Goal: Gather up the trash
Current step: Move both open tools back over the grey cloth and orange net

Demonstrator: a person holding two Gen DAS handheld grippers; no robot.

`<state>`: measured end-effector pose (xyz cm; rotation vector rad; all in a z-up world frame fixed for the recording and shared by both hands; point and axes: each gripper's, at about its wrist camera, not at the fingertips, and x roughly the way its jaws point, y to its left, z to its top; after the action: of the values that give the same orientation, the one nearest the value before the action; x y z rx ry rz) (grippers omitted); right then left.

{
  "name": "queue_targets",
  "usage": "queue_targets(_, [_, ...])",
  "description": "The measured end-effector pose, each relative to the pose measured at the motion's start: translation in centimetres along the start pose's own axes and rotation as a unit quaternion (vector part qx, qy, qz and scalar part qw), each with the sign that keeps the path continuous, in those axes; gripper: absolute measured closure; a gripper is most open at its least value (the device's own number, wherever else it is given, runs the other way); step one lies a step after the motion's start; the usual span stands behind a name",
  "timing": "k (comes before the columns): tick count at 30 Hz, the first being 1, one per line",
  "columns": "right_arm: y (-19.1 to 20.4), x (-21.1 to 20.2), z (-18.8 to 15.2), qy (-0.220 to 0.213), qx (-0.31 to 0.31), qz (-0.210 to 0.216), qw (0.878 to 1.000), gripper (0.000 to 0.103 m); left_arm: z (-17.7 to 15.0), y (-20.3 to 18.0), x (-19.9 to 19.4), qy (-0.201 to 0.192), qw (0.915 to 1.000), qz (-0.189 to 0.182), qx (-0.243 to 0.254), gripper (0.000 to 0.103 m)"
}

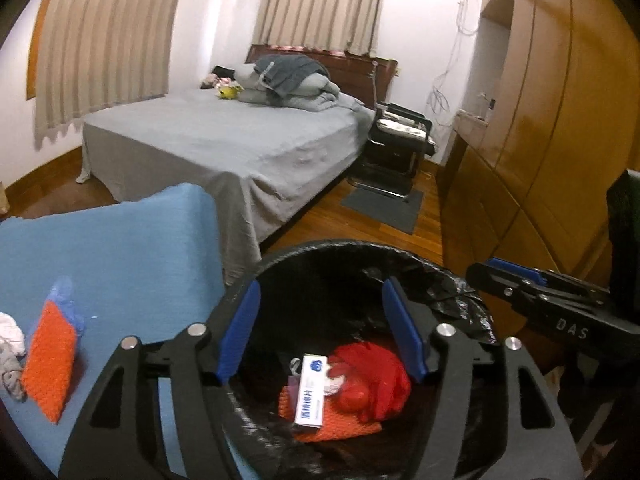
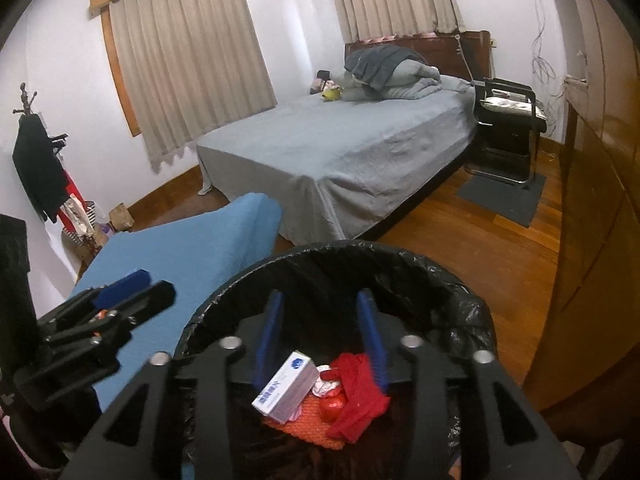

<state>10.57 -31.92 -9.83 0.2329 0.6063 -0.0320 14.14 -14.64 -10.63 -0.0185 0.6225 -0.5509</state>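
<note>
A black-lined trash bin [image 1: 344, 252] [image 2: 320, 252] sits below both grippers. Inside lie a white box [image 1: 311, 390] [image 2: 286, 386], a red cloth [image 1: 376, 376] [image 2: 360, 388] and an orange mesh piece [image 1: 340, 426] [image 2: 308, 424]. My left gripper [image 1: 320, 332] is open and empty over the bin mouth. My right gripper [image 2: 322, 340] is open and empty over the bin too; it shows from the side in the left wrist view [image 1: 516, 276]. On the blue-covered table [image 1: 120, 248] [image 2: 192, 248] lie an orange mesh sponge [image 1: 50, 360] with a blue wad [image 1: 66, 292] and a crumpled whitish rag [image 1: 10, 344].
A bed [image 1: 240, 140] [image 2: 340, 148] with grey sheet and piled bedding stands behind. A black chair [image 1: 400, 140] [image 2: 508, 120] stands beside it on a grey mat. Wooden wardrobes [image 1: 540, 120] line the right. A coat rack [image 2: 36, 160] stands at the left wall.
</note>
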Motion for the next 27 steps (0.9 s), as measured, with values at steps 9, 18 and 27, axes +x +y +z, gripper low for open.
queue_targets(9, [3.2,-0.3,0.7,-0.028,-0.002,0.009,1.0,0.006,0.3,5.0,-4.6,-0.032,0.997,0.067,-0.024,0.016])
queue_targets(18, [9.6,1.7,0.9,-0.026,-0.033,0.051,0.998,0.006,-0.6,12.2,-10.2,-0.05,0.984,0.16,-0.061,0.013])
queue_targets(27, [16.7,5.2,-0.7,-0.011,-0.074,0.085,0.994,0.006,-3.1,18.7,-13.8,-0.041,0.9662,0.236,-0.096,0.013])
